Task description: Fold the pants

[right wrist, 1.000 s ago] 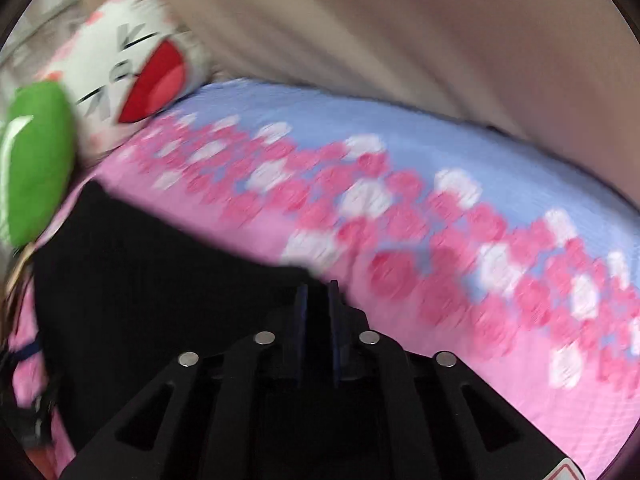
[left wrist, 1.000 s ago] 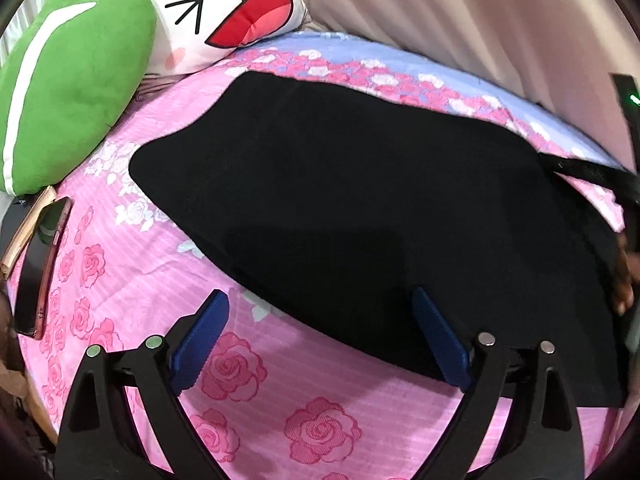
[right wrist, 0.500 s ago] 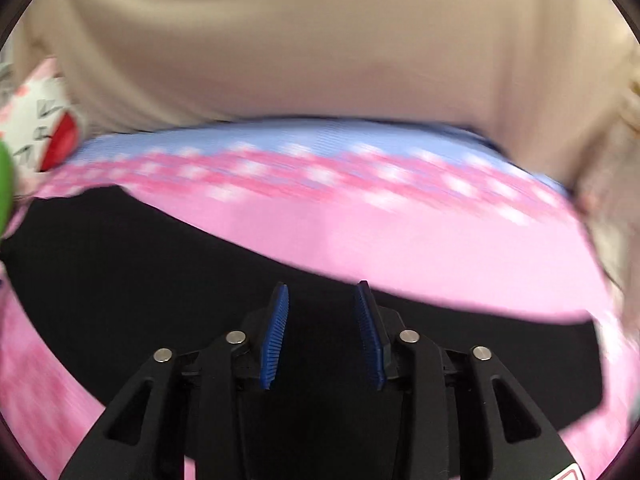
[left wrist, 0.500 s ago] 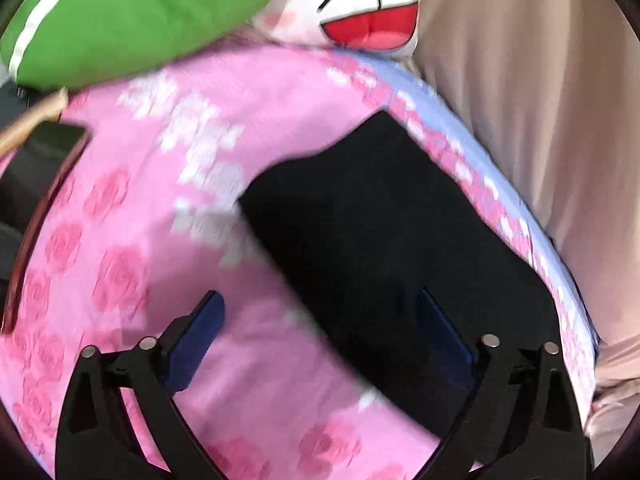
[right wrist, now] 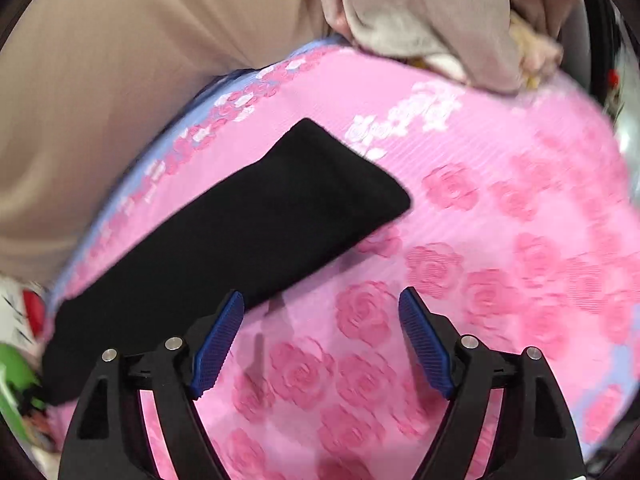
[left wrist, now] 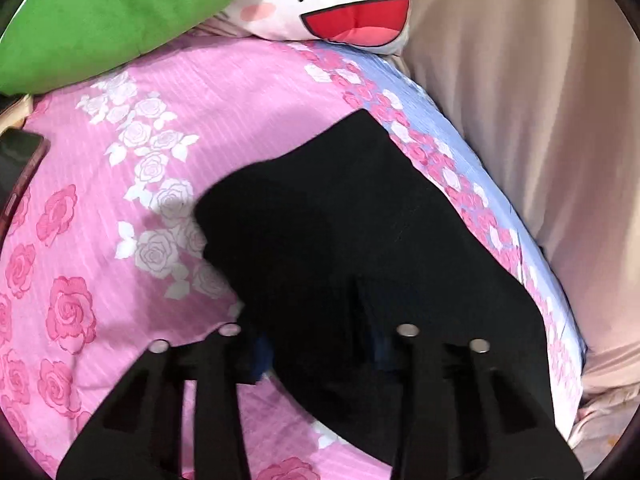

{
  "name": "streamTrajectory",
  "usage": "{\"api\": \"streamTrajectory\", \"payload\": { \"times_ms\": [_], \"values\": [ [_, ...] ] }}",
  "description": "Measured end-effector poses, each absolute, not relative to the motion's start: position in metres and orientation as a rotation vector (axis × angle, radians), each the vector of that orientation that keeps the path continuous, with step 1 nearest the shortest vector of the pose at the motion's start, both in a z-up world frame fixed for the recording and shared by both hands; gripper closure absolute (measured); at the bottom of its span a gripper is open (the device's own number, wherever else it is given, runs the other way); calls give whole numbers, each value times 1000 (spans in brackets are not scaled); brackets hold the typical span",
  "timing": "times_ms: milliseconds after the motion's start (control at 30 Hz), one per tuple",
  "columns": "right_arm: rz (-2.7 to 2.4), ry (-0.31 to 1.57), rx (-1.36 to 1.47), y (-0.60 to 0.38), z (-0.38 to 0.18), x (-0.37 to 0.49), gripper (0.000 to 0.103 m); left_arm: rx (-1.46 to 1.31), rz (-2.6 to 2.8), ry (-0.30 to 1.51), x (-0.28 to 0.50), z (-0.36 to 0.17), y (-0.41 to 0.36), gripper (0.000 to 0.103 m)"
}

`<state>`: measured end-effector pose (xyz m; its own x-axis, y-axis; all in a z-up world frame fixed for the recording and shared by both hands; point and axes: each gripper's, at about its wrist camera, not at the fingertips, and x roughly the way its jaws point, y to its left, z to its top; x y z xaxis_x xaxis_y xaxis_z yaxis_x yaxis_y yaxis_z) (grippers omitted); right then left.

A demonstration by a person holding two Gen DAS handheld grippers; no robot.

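Black pants (left wrist: 360, 232) lie flat on a pink rose-print bedsheet (left wrist: 120, 184). In the left wrist view my left gripper (left wrist: 320, 352) is low over the pants' near edge; its blue pads are partly buried in the black cloth, with a fold between the jaws. Whether the jaws are fully closed on the cloth is hard to see. In the right wrist view the pants (right wrist: 240, 232) show as a long black strip ending in a corner. My right gripper (right wrist: 320, 340) is open and empty over the sheet, beside the pants' lower edge.
A green cushion (left wrist: 112, 12) and a white cartoon-face pillow (left wrist: 352, 4) lie at the bed's head. A phone (left wrist: 16, 176) lies at the left edge. A beige curtain (left wrist: 540, 120) runs along the far side. A heap of beige clothes (right wrist: 440, 12) lies at the bed's end.
The left gripper moved down onto the pants' edge and its jaws narrowed around the cloth. The right gripper let go of the pants, opened wide and swung to the right end.
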<state>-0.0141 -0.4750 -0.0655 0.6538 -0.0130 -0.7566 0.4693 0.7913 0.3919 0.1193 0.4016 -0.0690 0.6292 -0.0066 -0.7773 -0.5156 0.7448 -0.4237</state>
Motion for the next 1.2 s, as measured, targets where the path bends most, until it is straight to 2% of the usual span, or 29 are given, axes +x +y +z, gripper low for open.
{"api": "streamTrajectory", "payload": {
  "times_ms": [100,167,200,233,333,533,633,767,933,1067,1133,1167,1200],
  "values": [
    [-295,761,634,-480,-69,6,17,-669,329,869,122,-68,399,80],
    [-281,742,646,-486,-71,24,20,-625,352,879,124,-64,393,84],
    [-279,730,637,-488,-71,28,43,-596,368,881,125,-61,387,86],
    [-256,734,631,-488,-71,36,91,-581,378,880,125,-58,384,86],
    [-201,726,701,-493,-65,43,92,-594,385,870,118,-45,382,88],
    [-102,642,664,-483,13,-5,93,-552,333,890,77,0,369,89],
    [-126,659,619,-480,25,-21,93,-489,349,902,60,14,359,89],
    [-164,686,684,-509,1,-24,93,-496,360,941,60,-1,367,88],
    [-228,852,722,-527,-59,-22,93,-449,414,1059,59,-38,368,87],
    [-187,801,788,-531,-75,-38,89,-408,439,1079,37,-51,363,73],
    [-227,817,742,-526,-65,-44,75,-330,486,1045,21,-34,348,68],
    [-293,826,677,-520,-55,-49,75,-299,506,1026,13,-24,341,61],
    [-402,819,575,-511,-38,-57,68,-268,530,999,4,-13,336,54]
  ]
}}
